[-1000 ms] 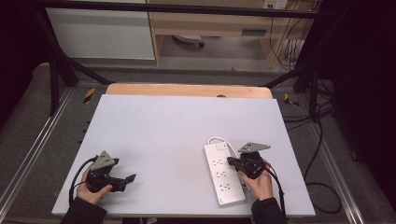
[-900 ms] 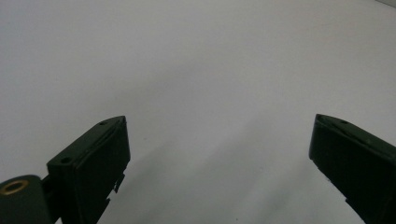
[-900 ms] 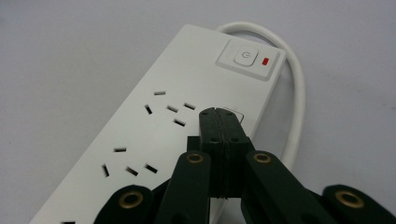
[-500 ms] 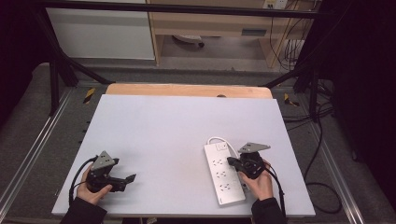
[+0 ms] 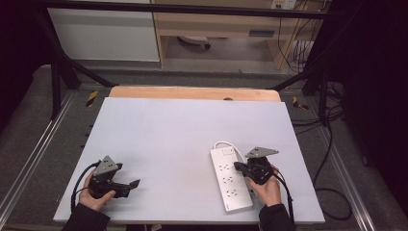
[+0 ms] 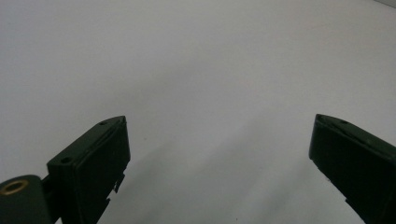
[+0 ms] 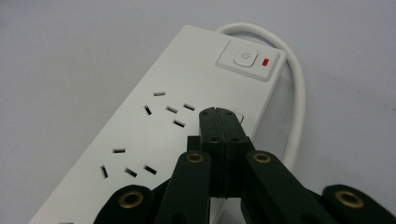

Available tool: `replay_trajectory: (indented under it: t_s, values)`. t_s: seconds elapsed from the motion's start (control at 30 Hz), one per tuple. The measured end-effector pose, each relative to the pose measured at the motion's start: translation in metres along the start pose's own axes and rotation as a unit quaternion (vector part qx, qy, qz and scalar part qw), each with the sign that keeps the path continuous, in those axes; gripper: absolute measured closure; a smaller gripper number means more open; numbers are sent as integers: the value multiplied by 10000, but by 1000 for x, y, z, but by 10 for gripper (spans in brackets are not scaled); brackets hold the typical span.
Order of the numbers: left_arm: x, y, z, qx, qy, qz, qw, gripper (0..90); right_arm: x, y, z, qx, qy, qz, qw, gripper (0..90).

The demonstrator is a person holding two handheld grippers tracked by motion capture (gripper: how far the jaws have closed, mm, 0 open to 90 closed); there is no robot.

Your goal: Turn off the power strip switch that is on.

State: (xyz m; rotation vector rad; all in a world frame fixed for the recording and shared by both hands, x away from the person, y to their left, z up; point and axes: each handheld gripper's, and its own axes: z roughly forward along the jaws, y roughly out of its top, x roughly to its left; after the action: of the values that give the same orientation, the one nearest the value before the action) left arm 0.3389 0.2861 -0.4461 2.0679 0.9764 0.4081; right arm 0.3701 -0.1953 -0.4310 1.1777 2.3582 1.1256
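Observation:
A white power strip point(image 5: 230, 179) lies on the white table at the front right, its cable point(image 5: 225, 144) looping from its far end. In the right gripper view the strip point(image 7: 140, 140) shows a power button point(image 7: 244, 58) with a red light beside it. My right gripper point(image 7: 220, 113) is shut with nothing between its jaws, its tips hovering over the strip's right edge just short of the button. In the high view that gripper point(image 5: 239, 166) sits at the strip's right side. My left gripper point(image 5: 134, 184) rests at the front left, and in its own view point(image 6: 219, 149) it is open over bare table.
The white table top point(image 5: 183, 130) has a wooden strip point(image 5: 192, 92) along its far edge. Metal rails flank the table on both sides. Black cables point(image 5: 322, 144) trail on the floor at the right. A cabinet and shelf stand beyond the table.

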Motion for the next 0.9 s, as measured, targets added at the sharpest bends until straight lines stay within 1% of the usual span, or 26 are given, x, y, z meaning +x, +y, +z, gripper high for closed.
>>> replay_trajectory:
  t_s: [0.2, 0.53, 0.73, 0.9]
  values:
    - [0, 0, 0, 1, 3, 1, 10000, 50, 0, -1, 1, 66, -7, -33, 10000, 900]
    - [0, 0, 0, 2, 1, 4, 10000, 50, 0, -2, 1, 38, 11, -41, 10000, 900]
    - [0, 0, 0, 9, -1, 7, 10000, 50, 1, -1, 1, 11, -49, -59, 10000, 900]
    - [0, 0, 0, 4, 1, 3, 10000, 51, 2, 0, -2, -50, -33, -46, 10000, 871]
